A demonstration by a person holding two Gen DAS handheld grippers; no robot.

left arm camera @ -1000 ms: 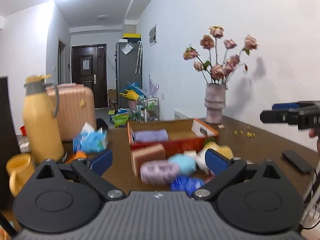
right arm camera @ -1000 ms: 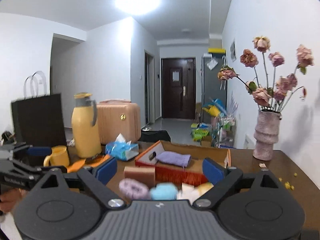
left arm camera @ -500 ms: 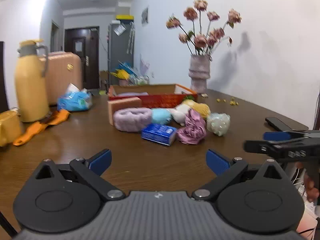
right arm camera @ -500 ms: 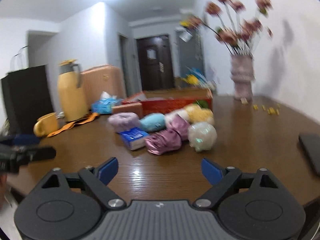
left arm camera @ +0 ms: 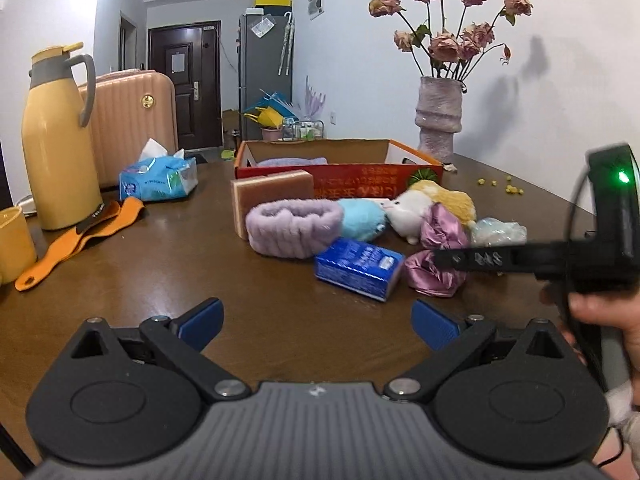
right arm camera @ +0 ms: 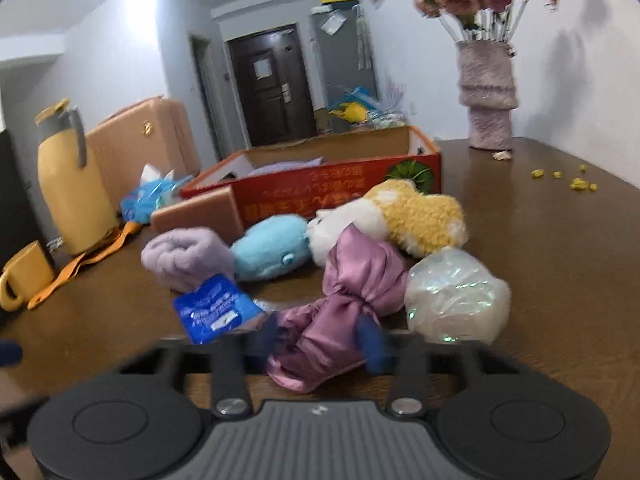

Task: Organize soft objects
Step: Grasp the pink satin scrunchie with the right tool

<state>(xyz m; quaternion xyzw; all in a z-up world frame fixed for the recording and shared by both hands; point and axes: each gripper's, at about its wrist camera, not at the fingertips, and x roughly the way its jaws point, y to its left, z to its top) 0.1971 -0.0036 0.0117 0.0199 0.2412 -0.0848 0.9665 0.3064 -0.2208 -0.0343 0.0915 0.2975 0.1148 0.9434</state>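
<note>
Room: white walls and a dark door behind our brown wooden bench (left arm camera: 168,276), where all the soft things lie.
Right gripper: our right gripper (right arm camera: 320,340) points down at the pink satin scrunchie (right arm camera: 344,300); its jaws are closing with the satin between the blurred blue pads, and we cannot tell whether they press on it yet.
Left gripper: our left gripper (left arm camera: 316,320) hangs low over bare wood with its jaws spread wide and nothing between them.
Hand: a hand (left arm camera: 604,320) at the right edge of the left view holds the other tool.
Beside the scrunchie: a blue tissue pack (right arm camera: 214,308) lies to its left, and a clear iridescent pouf (right arm camera: 456,294) touches it on the right.
Behind it: we see a white and yellow plush (right arm camera: 400,216), a light blue plush (right arm camera: 272,252) and a lilac fluffy headband (right arm camera: 188,256) in a loose row.
Box: the red cardboard box (right arm camera: 340,196) stands behind the row with a purple cloth (left arm camera: 292,161) inside; a pink sponge block (left arm camera: 272,196) leans just in front of it.
Far left: we see a yellow thermos (left arm camera: 60,140), a yellow mug (left arm camera: 12,244), an orange strap (left arm camera: 80,240) and a blue tissue bag (left arm camera: 160,176).
Far right: a vase of dried roses (left arm camera: 438,120) stands near the wall.
</note>
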